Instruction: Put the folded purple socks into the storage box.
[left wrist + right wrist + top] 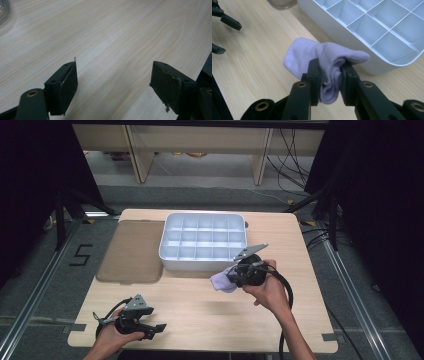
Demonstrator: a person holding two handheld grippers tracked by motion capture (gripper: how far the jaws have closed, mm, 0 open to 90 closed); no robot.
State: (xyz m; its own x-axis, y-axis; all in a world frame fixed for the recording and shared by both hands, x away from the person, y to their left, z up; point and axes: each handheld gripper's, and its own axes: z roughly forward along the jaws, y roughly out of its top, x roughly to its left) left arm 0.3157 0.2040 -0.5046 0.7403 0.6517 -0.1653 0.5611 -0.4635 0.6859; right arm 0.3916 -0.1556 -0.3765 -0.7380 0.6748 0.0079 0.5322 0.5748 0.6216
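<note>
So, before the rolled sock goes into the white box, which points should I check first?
1. Right tool shut on the folded lilac fabric sock: ok.
2. White plastic compartment box uncovered: ok.
3. Compartments next to the sock free: ok.
4. Sock above a compartment: not ok, it hangs before the front wall.
5. Left tool open, holding nothing, over the light wooden table: ok.

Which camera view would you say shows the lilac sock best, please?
The right gripper view: the lilac sock bulges close up between the right gripper pads. The high view shows a small pale bundle beside the white tray; the left gripper view looks at bare tabletop.
</note>
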